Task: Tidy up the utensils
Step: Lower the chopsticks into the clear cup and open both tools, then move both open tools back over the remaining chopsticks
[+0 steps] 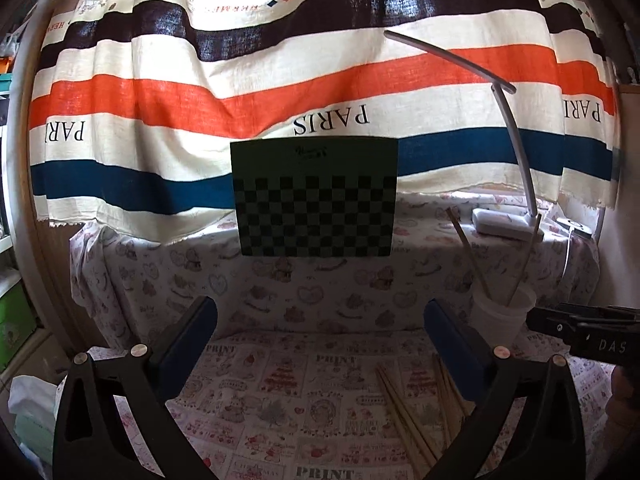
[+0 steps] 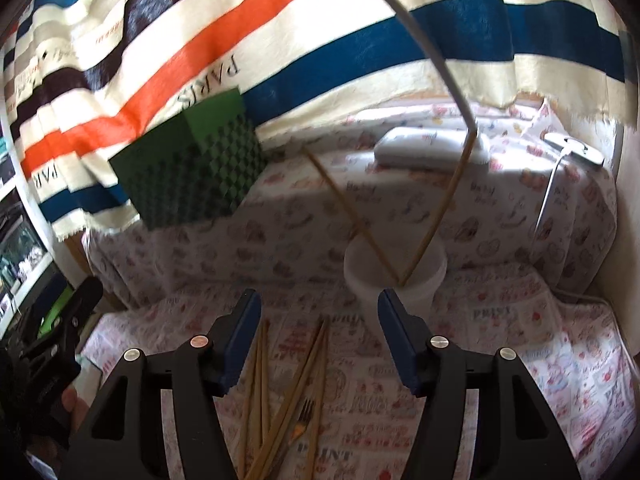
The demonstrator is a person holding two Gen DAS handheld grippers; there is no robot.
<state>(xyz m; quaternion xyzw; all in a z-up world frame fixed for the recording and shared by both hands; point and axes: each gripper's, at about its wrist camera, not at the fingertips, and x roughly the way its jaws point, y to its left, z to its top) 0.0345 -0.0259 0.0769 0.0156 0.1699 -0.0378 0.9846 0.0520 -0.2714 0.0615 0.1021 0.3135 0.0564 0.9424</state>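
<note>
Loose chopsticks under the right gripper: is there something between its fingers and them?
Nothing visible. The right gripper is open above the loose chopsticks on the cloth; a fork lies among them.

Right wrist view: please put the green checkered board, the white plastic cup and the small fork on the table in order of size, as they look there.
1. Green checkered board, clearly largest.
2. White plastic cup, holding two wooden chopsticks.
3. Small fork, smallest, partly under loose chopsticks.
The board stands farther back, so its lead is safe.
</note>
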